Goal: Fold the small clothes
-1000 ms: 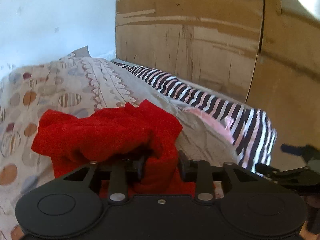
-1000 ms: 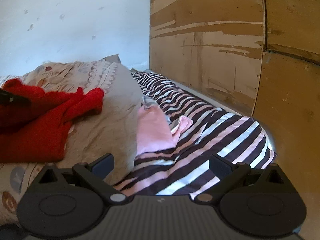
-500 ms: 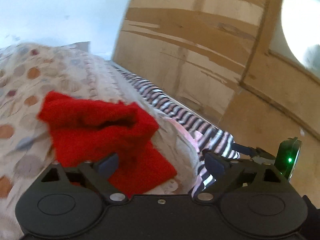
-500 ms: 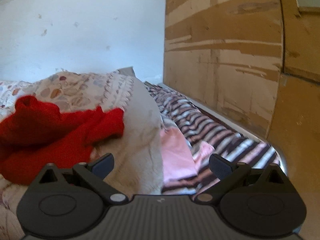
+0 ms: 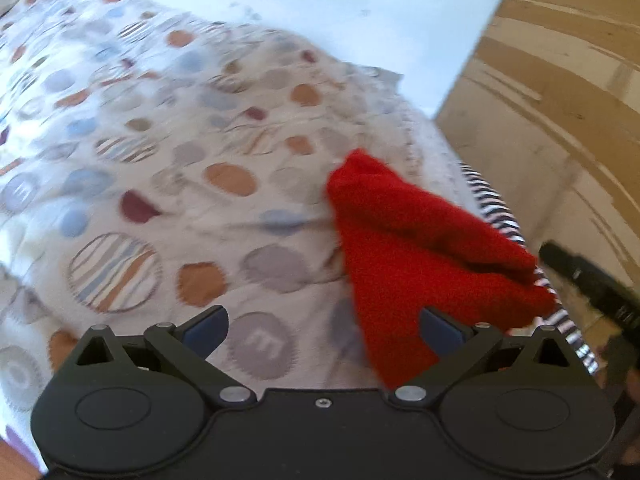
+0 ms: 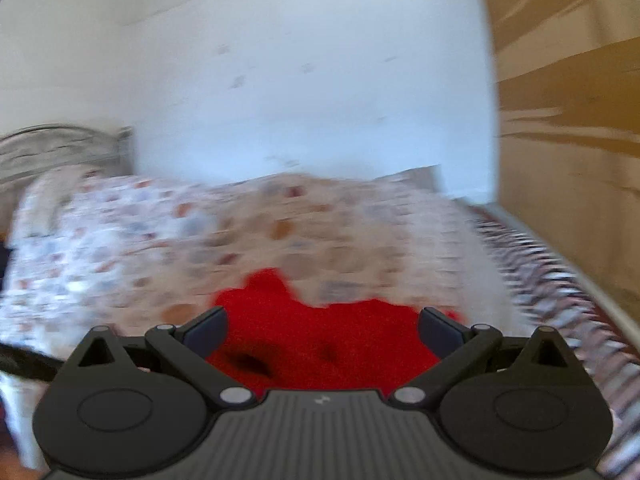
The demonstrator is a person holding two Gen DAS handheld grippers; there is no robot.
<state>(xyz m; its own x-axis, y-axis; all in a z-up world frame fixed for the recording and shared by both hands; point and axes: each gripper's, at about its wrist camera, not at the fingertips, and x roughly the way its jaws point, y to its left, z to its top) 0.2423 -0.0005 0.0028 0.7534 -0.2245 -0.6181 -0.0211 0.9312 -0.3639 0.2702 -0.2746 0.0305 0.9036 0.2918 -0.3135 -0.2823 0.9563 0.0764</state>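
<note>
A crumpled red garment lies on the dotted bedspread, to the right in the left wrist view. My left gripper hovers just before it, its jaws opening wide; the garment's near edge reaches in by the right finger, and neither pad presses on it. In the blurred right wrist view, the same red garment sits low between the wide-spread fingers of my right gripper, which is open and holds nothing. A black part of that right gripper shows at the right edge.
A black-and-white striped sheet runs along the bed's right side against a brown wooden panel. A white wall stands behind the bed, with a grey headboard at the far left.
My left gripper let go of the red garment, opened wide and swung left. My right gripper rose and swung left from the pink cloth and striped sheet to above the red garment.
</note>
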